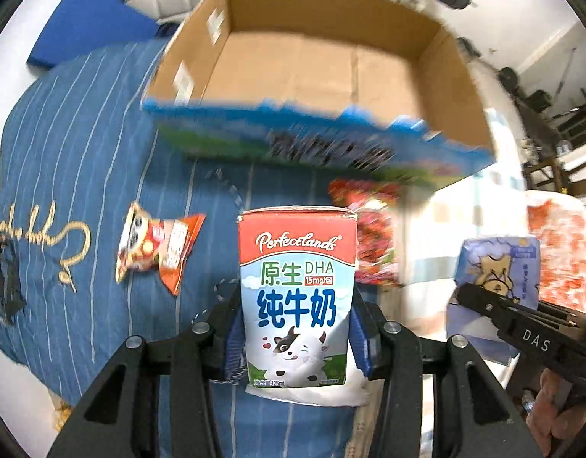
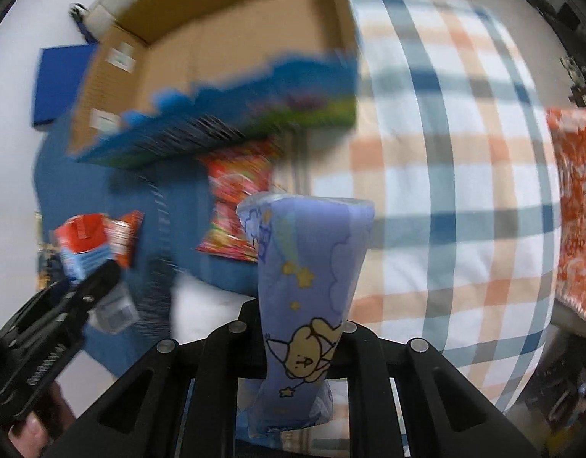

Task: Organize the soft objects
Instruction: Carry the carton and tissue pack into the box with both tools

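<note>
On the blue striped bedspread (image 1: 83, 145) an orange snack packet (image 1: 155, 248) lies at the left, still loose. Next along, the left claw (image 1: 297, 328) is clamped on a milk carton (image 1: 297, 297), held upright above the bed. Further right, a red candy bag (image 1: 373, 244) rests just below the open cardboard box (image 1: 331, 61). Rightmost, the right claw (image 2: 298, 343) pinches a purple tissue pack (image 2: 308, 286) hard at its waist. Best to carry both clear over the box's near wall and lower them inside before letting go, the squashed pack placed flat.
</note>
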A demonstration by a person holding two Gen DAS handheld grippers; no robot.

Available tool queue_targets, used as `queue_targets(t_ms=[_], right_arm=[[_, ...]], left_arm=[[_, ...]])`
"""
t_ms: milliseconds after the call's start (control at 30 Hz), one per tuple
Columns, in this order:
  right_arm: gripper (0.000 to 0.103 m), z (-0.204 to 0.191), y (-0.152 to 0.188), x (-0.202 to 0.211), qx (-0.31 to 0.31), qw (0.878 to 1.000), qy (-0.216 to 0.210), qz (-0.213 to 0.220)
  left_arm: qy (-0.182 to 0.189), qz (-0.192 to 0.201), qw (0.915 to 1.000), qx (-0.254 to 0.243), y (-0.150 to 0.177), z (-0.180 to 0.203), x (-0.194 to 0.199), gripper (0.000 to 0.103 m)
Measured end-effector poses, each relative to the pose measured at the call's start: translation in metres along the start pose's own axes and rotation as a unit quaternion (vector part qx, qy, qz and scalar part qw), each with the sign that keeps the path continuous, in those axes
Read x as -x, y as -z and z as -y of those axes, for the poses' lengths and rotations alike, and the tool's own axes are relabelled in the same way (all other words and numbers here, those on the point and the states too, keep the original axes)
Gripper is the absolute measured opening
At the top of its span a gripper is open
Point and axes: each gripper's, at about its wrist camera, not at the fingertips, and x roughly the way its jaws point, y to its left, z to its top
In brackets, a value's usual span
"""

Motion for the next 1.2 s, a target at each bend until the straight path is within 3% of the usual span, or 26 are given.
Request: queue_targets(t_ms=[33, 167, 367, 533, 567, 633, 700, 767, 800, 867, 933, 1200], right_arm=[[0.015, 0.01, -0.005, 0.023, 0.003, 1.0, -0.007, 0.01], [0.015, 0.008, -0.016, 0.089, 0.017, 0.998, -0.028, 0.053], [0.015, -0.02, -0.057, 0.107, 0.038, 0.994, -0.02, 0.096], [0.015, -0.014, -0.093, 0.106, 0.036, 0.993, -0.021, 0.106], [0.015, -0.034, -0.119, 0.108, 0.032, 0.994, -0.021, 0.104], [0.016, -0.026, -0.135, 0.095, 0.025, 0.995, -0.024, 0.097], [0.016, -0.04, -0.162, 0.114, 0.018, 0.995, -0.032, 0.088], [0.016, -0.03, -0.172, 0.092, 0.015, 0.997, -0.033, 0.073], [0.016, -0.042, -0.197, 0.107, 0.014, 0.997, -0.034, 0.067], [0.016, -0.043, -0.21, 0.087, 0.012, 0.998, -0.031, 0.052], [0.017, -0.057, -0.253, 0.066, 0.013, 0.999, -0.025, 0.038], [0.019, -0.066, -0.315, 0.008, 0.052, 0.998, 0.014, 0.023]], left_arm=[[0.008, 0.004, 1.0, -0.004, -0.023, -0.004, 0.014, 0.043], [0.044, 0.029, 0.9982, -0.03, -0.059, -0.001, 0.053, 0.043], [0.062, 0.074, 0.992, -0.081, -0.125, 0.012, 0.085, 0.043], [0.063, 0.094, 0.99, -0.084, -0.185, 0.01, 0.084, 0.043], [0.064, 0.096, 0.9899, -0.083, -0.196, 0.01, 0.082, 0.043], [0.067, 0.095, 0.99, -0.08, -0.214, 0.011, 0.076, 0.043], [0.069, 0.089, 0.9907, -0.076, -0.234, 0.012, 0.062, 0.043], [0.069, 0.079, 0.9916, -0.076, -0.254, 0.013, 0.054, 0.043], [0.069, 0.07, 0.9924, -0.074, -0.263, 0.013, 0.041, 0.043], [0.073, 0.049, 0.9936, -0.071, -0.279, 0.014, 0.021, 0.043], [0.076, 0.025, 0.9947, -0.065, -0.295, 0.014, 0.0, 0.043], [0.068, -0.053, 0.9951, -0.048, -0.326, 0.006, -0.09, 0.043]])
